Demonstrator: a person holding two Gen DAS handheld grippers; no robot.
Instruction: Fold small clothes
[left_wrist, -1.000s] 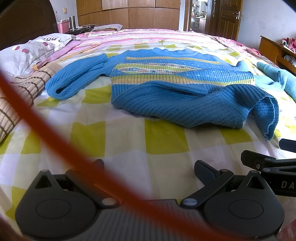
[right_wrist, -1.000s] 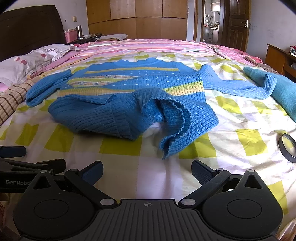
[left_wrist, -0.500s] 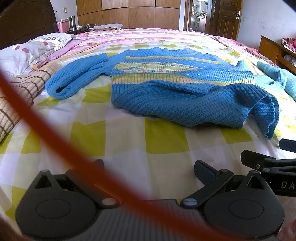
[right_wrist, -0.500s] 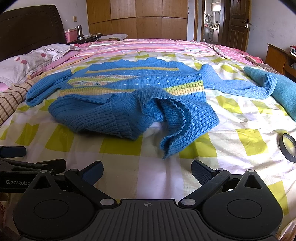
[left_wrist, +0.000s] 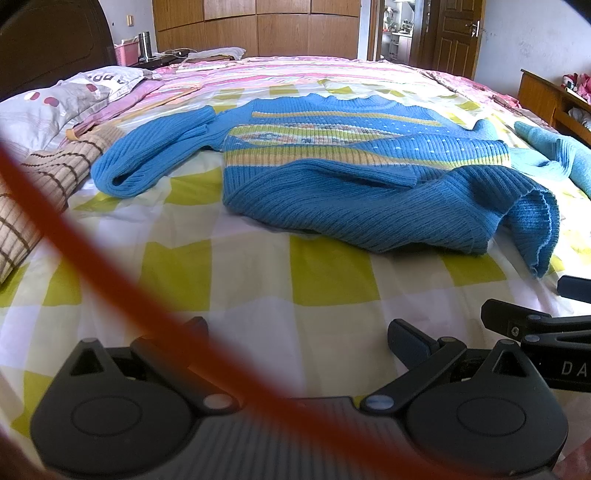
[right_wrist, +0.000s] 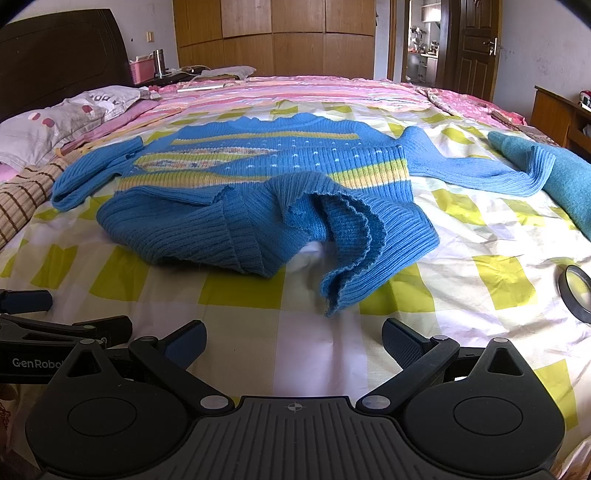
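A small blue knit sweater (left_wrist: 354, 173) with yellow and patterned stripes lies on the checked bed sheet (left_wrist: 229, 273), hem rumpled and folded up toward me, both sleeves spread out. It also shows in the right wrist view (right_wrist: 266, 192). My left gripper (left_wrist: 295, 332) is open and empty, low over the sheet in front of the hem. My right gripper (right_wrist: 291, 338) is open and empty, just in front of the flared hem corner (right_wrist: 343, 288). The right gripper's side (left_wrist: 535, 325) shows in the left view, and the left gripper's side (right_wrist: 55, 332) in the right view.
A blurred orange cord (left_wrist: 110, 288) crosses the left wrist view. Pillows (right_wrist: 62, 118) and a striped brown cloth (left_wrist: 40, 184) lie at the left. A teal garment (right_wrist: 554, 166) and a black ring (right_wrist: 576, 291) lie at the right. Wardrobe and door stand behind.
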